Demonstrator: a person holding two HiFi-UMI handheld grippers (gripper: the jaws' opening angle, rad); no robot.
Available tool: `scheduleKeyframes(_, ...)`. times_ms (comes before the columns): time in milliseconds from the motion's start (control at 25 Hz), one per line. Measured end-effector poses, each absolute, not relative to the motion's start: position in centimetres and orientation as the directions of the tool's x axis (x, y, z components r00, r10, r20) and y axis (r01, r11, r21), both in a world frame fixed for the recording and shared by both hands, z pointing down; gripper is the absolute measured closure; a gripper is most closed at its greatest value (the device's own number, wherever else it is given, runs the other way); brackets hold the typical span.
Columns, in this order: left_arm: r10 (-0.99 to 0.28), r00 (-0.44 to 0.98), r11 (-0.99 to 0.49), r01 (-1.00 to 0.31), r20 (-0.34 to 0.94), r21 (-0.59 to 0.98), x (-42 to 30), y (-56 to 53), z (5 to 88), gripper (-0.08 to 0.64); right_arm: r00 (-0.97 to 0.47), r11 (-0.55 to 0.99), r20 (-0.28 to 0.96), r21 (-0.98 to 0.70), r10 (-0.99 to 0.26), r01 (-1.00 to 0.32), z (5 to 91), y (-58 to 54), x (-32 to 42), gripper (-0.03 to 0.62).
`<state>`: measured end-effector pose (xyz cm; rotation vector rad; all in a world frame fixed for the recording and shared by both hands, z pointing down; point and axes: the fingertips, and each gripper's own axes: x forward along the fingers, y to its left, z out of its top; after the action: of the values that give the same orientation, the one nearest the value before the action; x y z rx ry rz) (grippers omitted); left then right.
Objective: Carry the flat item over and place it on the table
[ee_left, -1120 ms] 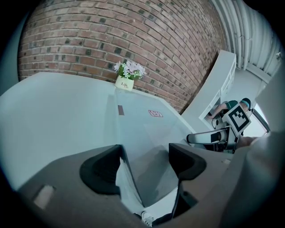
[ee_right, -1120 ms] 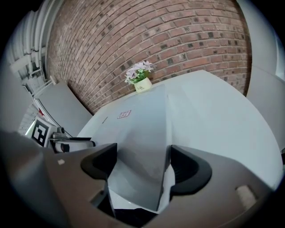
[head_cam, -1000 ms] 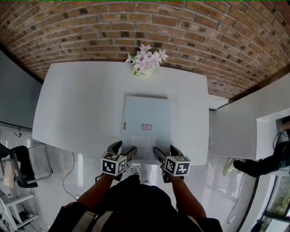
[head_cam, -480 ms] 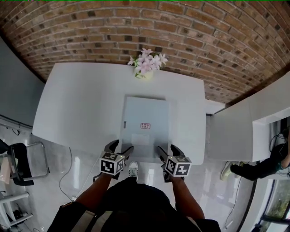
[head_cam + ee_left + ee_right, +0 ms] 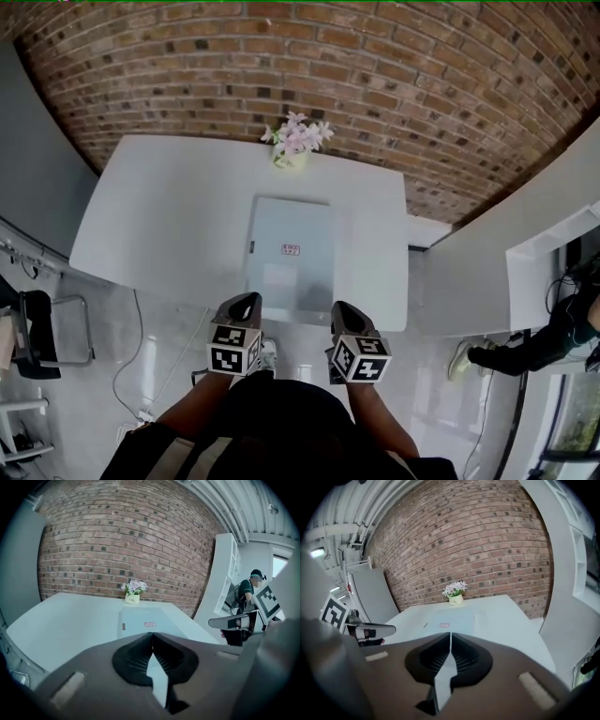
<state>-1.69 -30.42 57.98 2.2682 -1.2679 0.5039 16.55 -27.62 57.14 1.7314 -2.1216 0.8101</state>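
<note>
The flat item point(image 5: 291, 258) is a pale grey panel with a small red label, lying flat on the white table point(image 5: 159, 216) near its front edge. It also shows in the left gripper view point(image 5: 145, 619) and the right gripper view point(image 5: 452, 617). My left gripper point(image 5: 246, 302) hangs just off the table's front edge, short of the panel's near left corner, its jaws shut with nothing between them point(image 5: 152, 635). My right gripper point(image 5: 339, 309) is level with it off the near right corner, also shut and empty point(image 5: 450, 634). Neither touches the panel.
A vase of pink flowers point(image 5: 297, 141) stands at the table's far edge against the brick wall. A white cabinet point(image 5: 506, 272) is to the right, with a person point(image 5: 544, 337) beyond it. A chair point(image 5: 37, 328) is on the tiled floor at the left.
Both grippers went from wide open at the panel's near edge to shut. They have drawn back off the table edge; the panel stays where it lay.
</note>
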Motion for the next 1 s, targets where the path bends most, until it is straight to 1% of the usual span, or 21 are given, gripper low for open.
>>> scheduleKeyframes(40, -0.684, 0.504, -0.455, -0.860, 0.527, 0.232, -1.3, -29.6, 57.3, 0.554, -0.241, 0.131, 0.536, -0.236, -0.809, -0.963, 56.4, -27.0, 16.4, 0.589)
scheduleKeyframes(80, -0.685, 0.509, -0.461, -0.857, 0.521, 0.231, -0.9, -28.8, 56.6, 0.554, -0.246, 0.142, 0.527, -0.230, -0.813, -0.963, 55.8, -26.3, 16.3, 0.591)
scheduleKeyframes(560, -0.731, 0.538, -0.489, -0.842, 0.420, 0.229, 2.1, -18.0, 49.4, 0.555, -0.346, 0.288, 0.420, -0.197, -0.839, -0.937, 49.9, -16.7, 14.0, 0.591)
scheduleKeyframes(760, -0.760, 0.508, -0.463, -0.861, 0.406, 0.212, 2.2, -13.5, 47.8, 0.555, -0.368, 0.305, 0.390, -0.215, -0.844, -0.928, 48.5, -12.4, 14.0, 0.591)
scheduleKeyframes(1000, -0.782, 0.450, -0.424, -0.891, 0.431, 0.161, 1.6, -8.2, 47.4, 0.555, -0.410, 0.355, 0.385, -0.207, -0.827, -0.912, 47.9, -7.6, 13.0, 0.591)
